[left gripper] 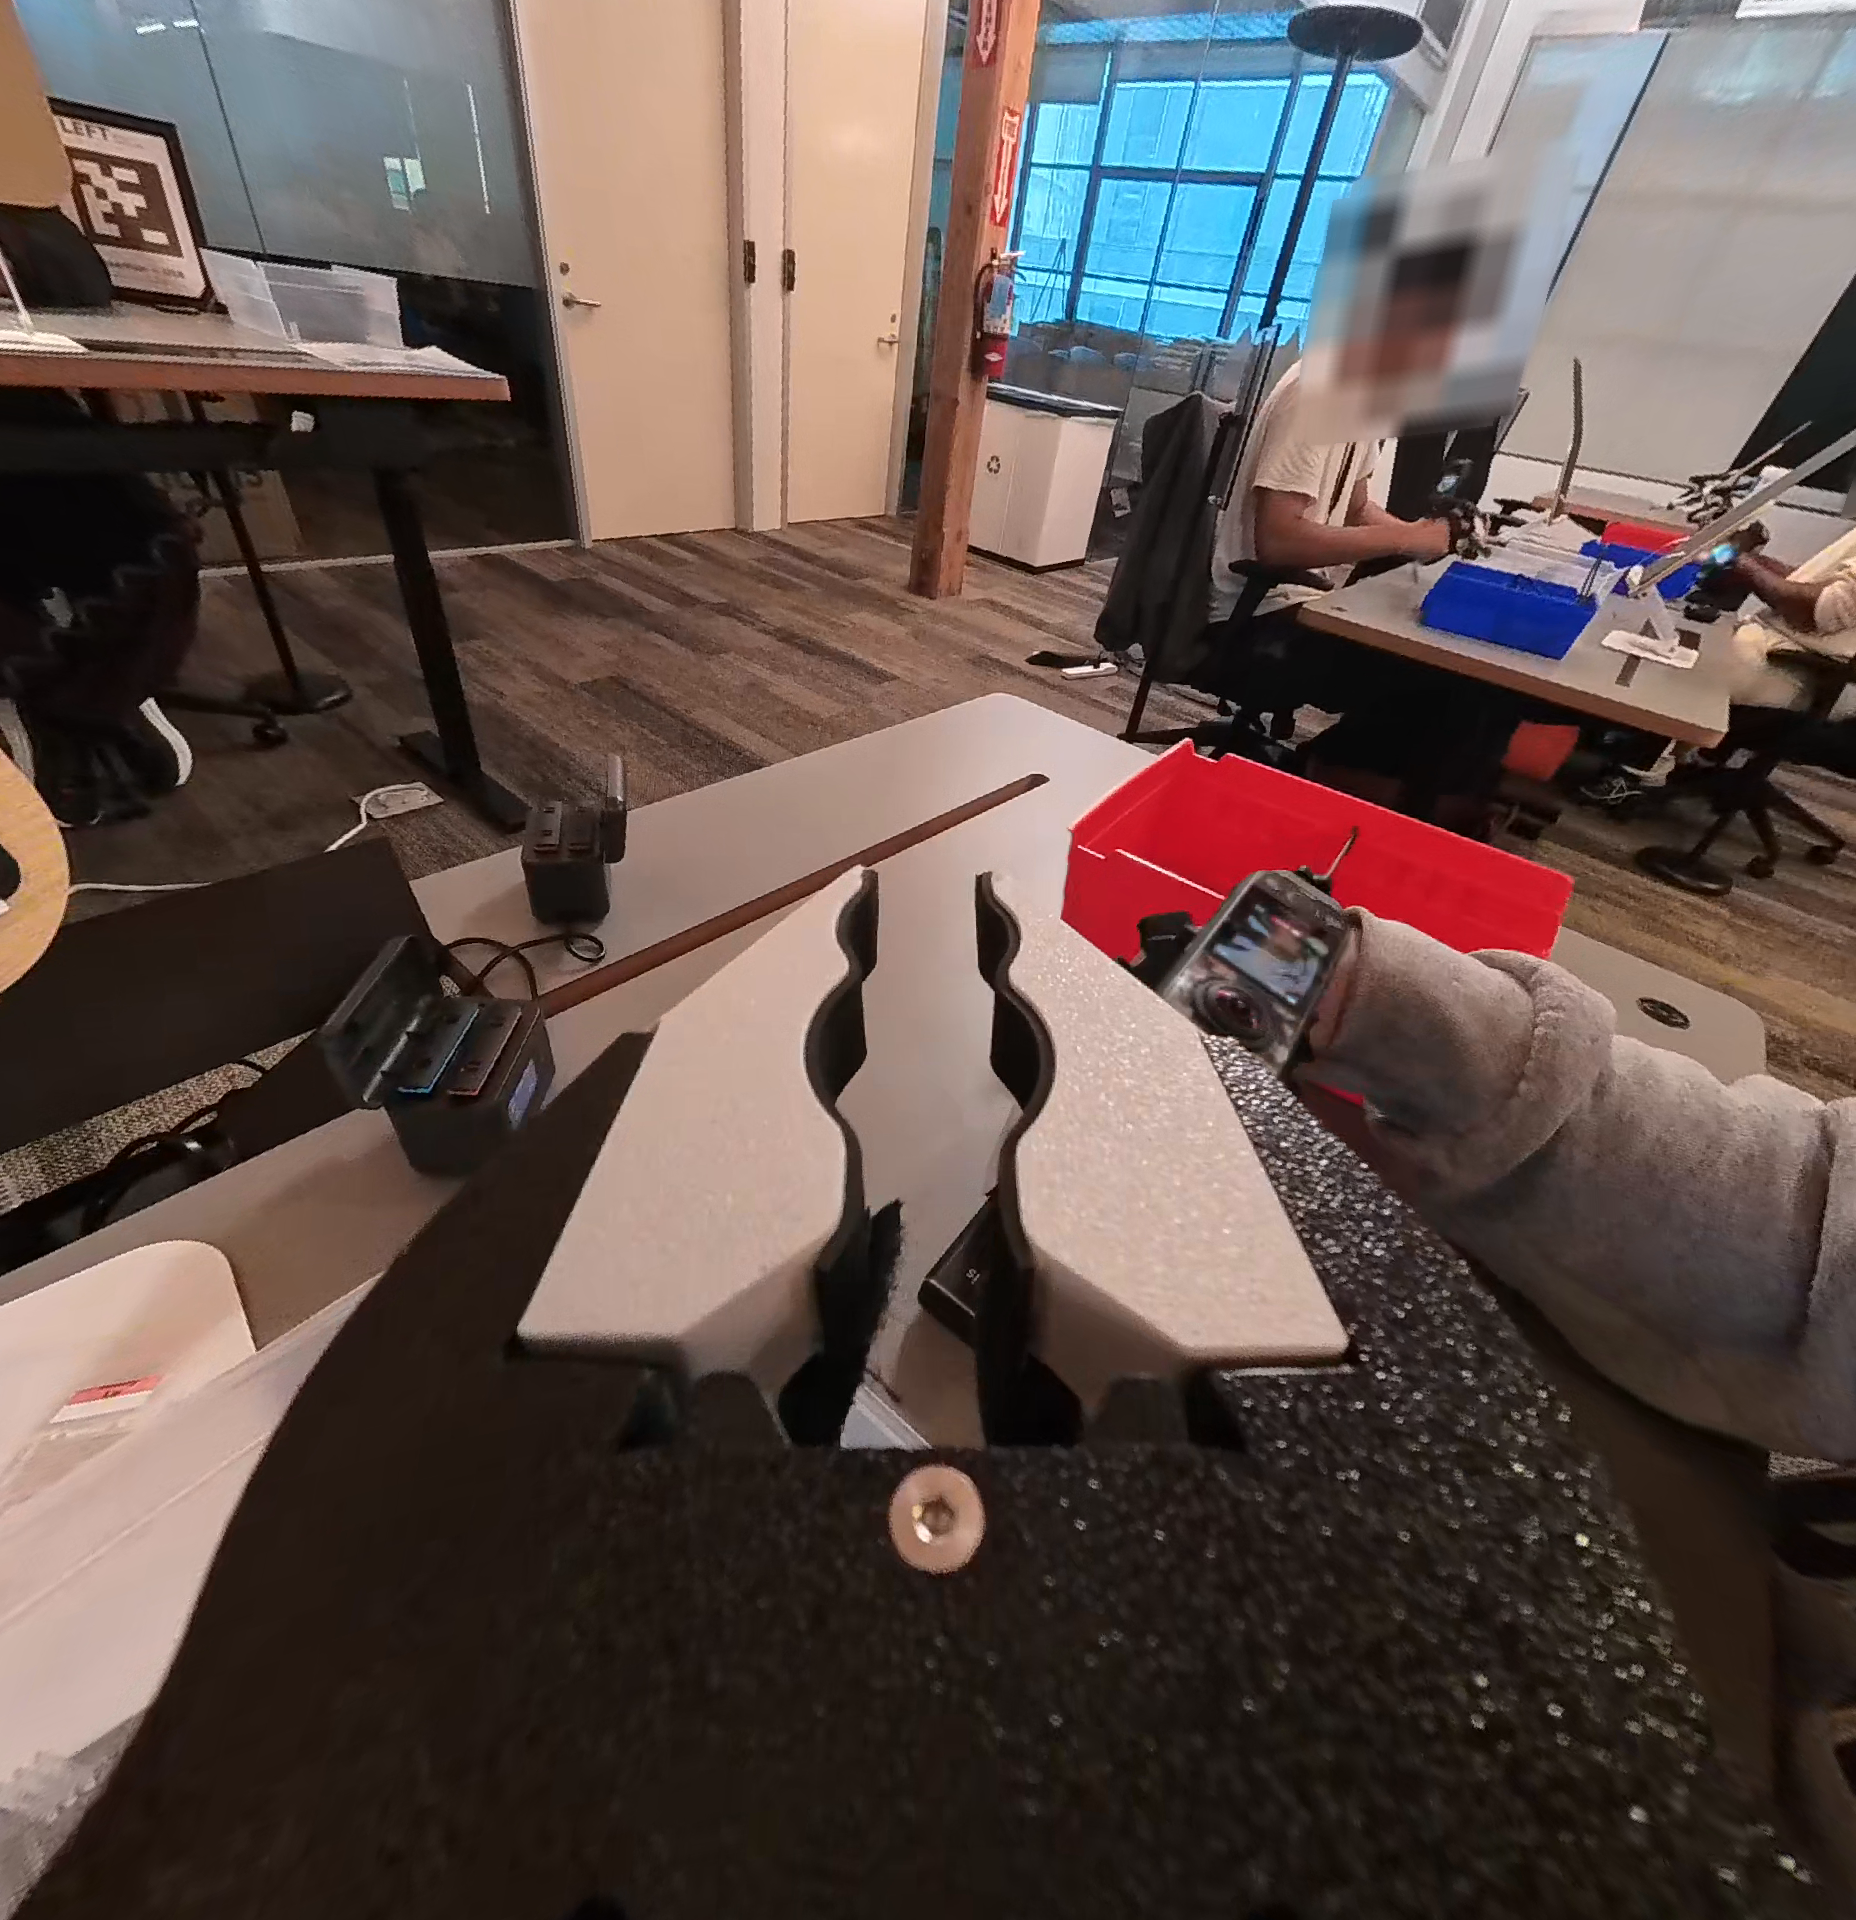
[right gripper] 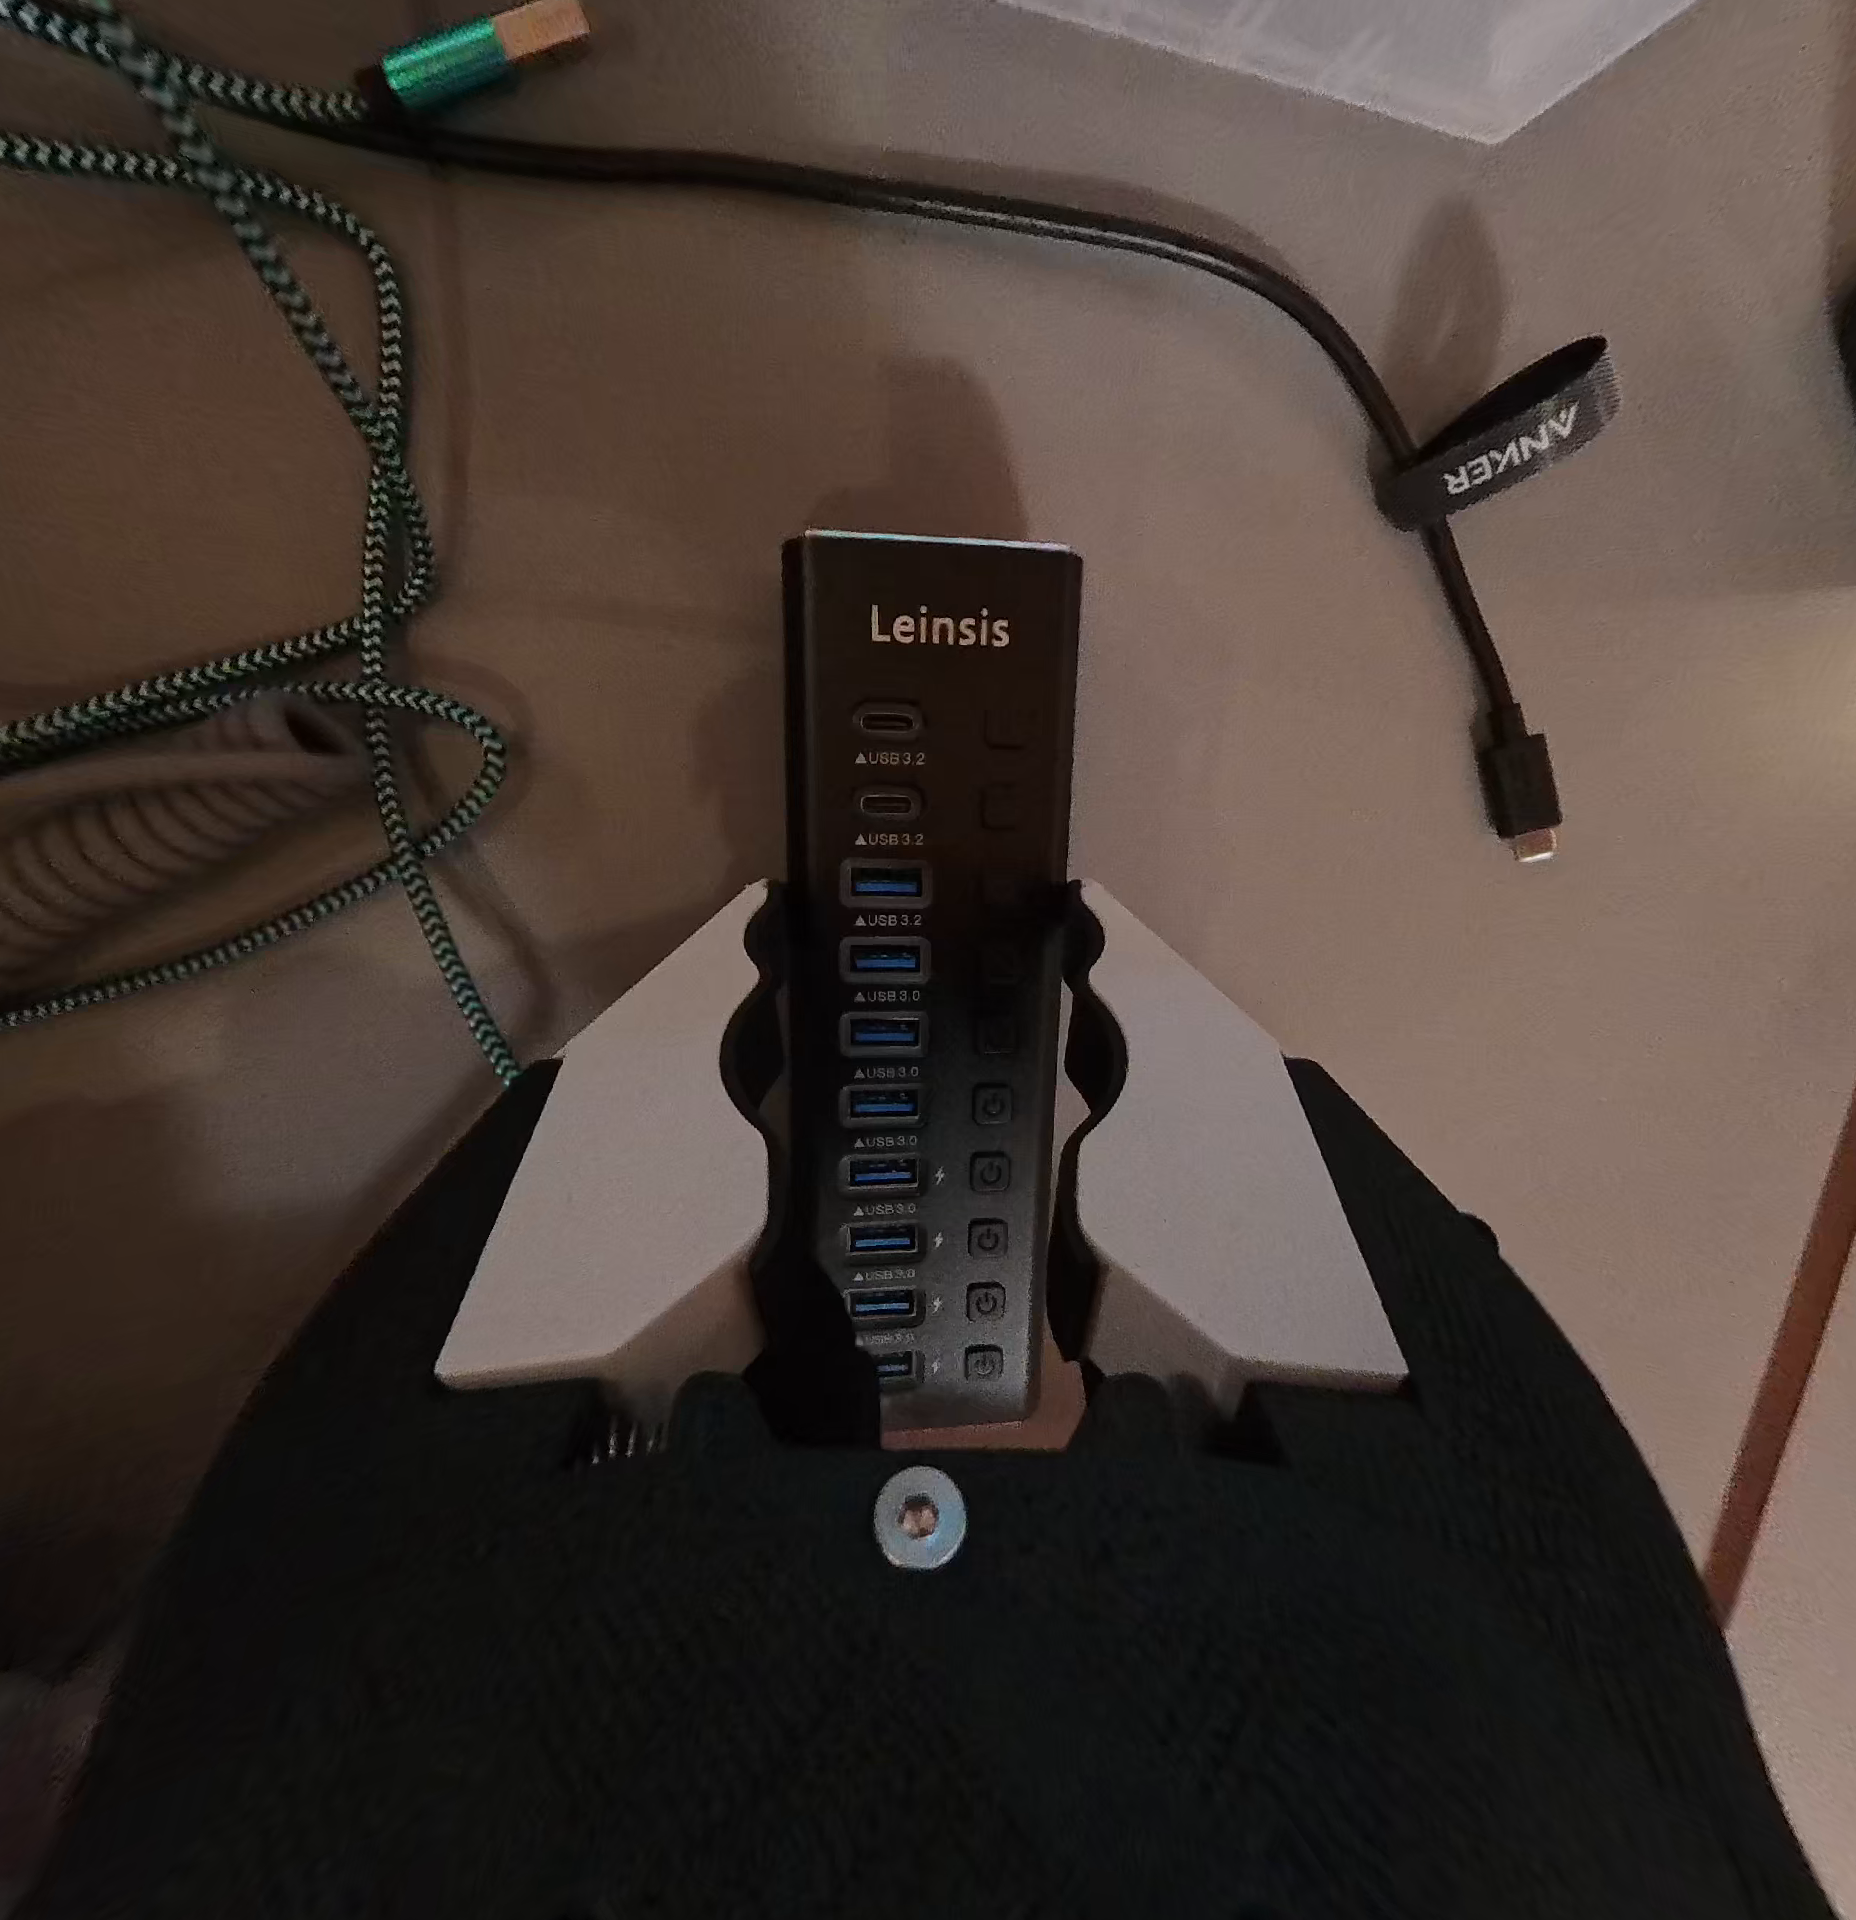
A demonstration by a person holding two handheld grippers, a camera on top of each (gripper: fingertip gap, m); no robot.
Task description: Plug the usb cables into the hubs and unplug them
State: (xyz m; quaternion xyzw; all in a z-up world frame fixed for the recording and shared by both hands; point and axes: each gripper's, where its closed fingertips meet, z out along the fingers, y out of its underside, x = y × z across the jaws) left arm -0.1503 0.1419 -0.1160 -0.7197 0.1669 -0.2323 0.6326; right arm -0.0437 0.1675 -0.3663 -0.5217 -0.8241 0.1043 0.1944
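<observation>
In the right wrist view, my right gripper (right gripper: 924,899) is shut on a black multi-port USB hub (right gripper: 934,644) that lies on the beige table (right gripper: 1215,675), its pads pressed on both long sides. All visible ports are empty. A green braided cable (right gripper: 384,520) with a green USB-A plug (right gripper: 467,57) lies at the upper left. A black cable (right gripper: 1319,322) with a strap ends in a small plug (right gripper: 1521,790) at the right. In the left wrist view, my left gripper (left gripper: 926,899) is open and empty above the table.
A red bin (left gripper: 1319,842) stands on the table ahead right, behind the right gripper's camera (left gripper: 1262,966) and a grey sleeve (left gripper: 1578,1164). Two dark charger cases (left gripper: 436,1049) (left gripper: 571,852) sit at the left. A coiled beige cable (right gripper: 124,831) lies left of the hub. Tip to tip, the grippers are about 25 centimetres apart. Between my right fingertips and the small plug (right gripper: 1521,790) there is roughly 11 centimetres.
</observation>
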